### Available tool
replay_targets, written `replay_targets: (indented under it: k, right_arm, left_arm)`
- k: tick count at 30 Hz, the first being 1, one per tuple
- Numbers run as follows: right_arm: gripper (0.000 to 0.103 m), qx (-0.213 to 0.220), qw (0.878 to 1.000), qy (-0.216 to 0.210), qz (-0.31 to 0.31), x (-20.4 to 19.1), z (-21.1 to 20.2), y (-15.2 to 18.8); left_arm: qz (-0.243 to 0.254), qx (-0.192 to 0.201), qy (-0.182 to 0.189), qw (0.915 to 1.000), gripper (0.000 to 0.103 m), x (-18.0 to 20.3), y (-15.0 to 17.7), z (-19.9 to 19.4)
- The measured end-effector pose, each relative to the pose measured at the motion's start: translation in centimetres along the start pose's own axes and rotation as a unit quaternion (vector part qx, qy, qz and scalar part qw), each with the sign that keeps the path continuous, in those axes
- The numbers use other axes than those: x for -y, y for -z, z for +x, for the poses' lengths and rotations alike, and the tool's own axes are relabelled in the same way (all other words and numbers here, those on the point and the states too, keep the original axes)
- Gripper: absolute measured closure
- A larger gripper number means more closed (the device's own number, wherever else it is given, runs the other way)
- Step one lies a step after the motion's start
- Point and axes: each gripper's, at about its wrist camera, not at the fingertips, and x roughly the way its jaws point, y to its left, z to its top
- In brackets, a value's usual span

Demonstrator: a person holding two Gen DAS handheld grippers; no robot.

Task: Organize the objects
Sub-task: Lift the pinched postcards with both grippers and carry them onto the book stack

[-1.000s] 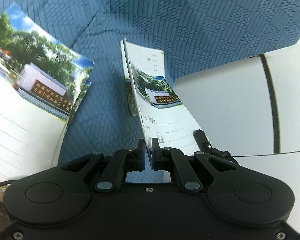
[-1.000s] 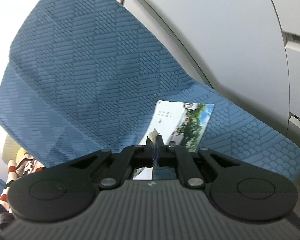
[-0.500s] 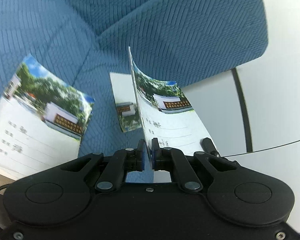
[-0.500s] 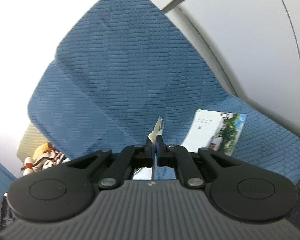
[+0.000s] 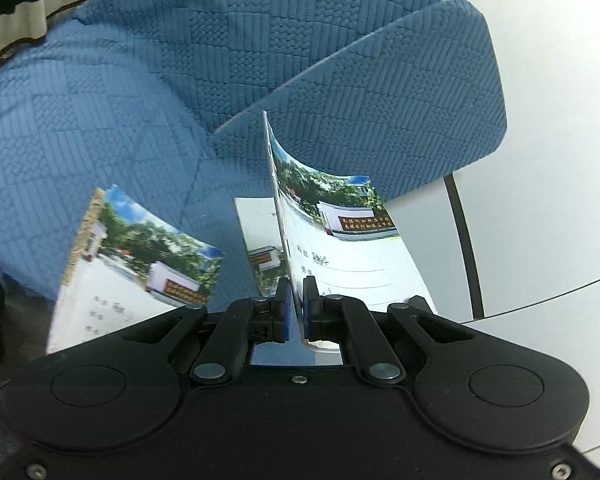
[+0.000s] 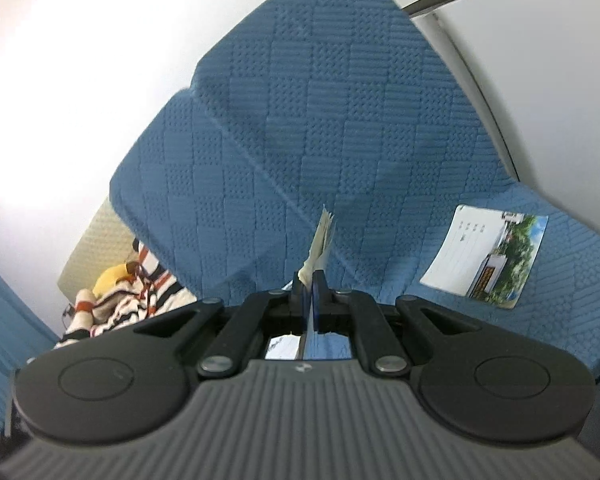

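Left gripper (image 5: 296, 300): pinching notebook (image 5: 340, 248) upright by edge, above blue quilted cushion (image 5: 140, 120). Right gripper (image 6: 309, 285): pinching second notebook (image 6: 320, 240) edge-on. Third notebook (image 6: 486, 256): flat on cushion.

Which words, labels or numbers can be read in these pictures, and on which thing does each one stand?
None can be read with confidence.
Notebook in the left gripper, cover: gold characters on a dark sign and printed field labels, too blurred.
Notebook at the left of the left wrist view: same sign and labels, too blurred.
Notebook lying on the blue cover: small dark labels, too small.
Right gripper: a small mark on its body, unreadable.
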Motion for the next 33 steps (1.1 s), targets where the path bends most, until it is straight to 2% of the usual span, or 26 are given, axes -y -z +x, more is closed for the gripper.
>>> replay_targets:
  k: [10, 17, 28, 33]
  right_arm:
    - [0.097, -0.049, 0.998, 0.032, 0.001, -0.8, 1.9, 4.7]
    - [0.097, -0.083, 0.994, 0.067, 0.008, 0.7, 3.3, 8.4]
    - [0.097, -0.125, 0.986, 0.113, 0.006, 3.1, 4.4, 12.1]
    - [0.097, -0.143, 0.981, 0.130, 0.013, 4.2, 4.9, 13.7]
  left_arm:
    - [0.002, -0.012, -0.021, 0.9997, 0.098, -5.6, -0.5, -0.8]
    - [0.003, -0.045, -0.054, 0.9975, 0.098, -9.4, 0.3, 0.9]
    - [0.036, -0.078, -0.097, 0.9916, 0.098, -12.1, 2.0, 3.1]
    - [0.033, -0.094, -0.118, 0.9879, 0.100, -13.4, 2.9, 4.0]
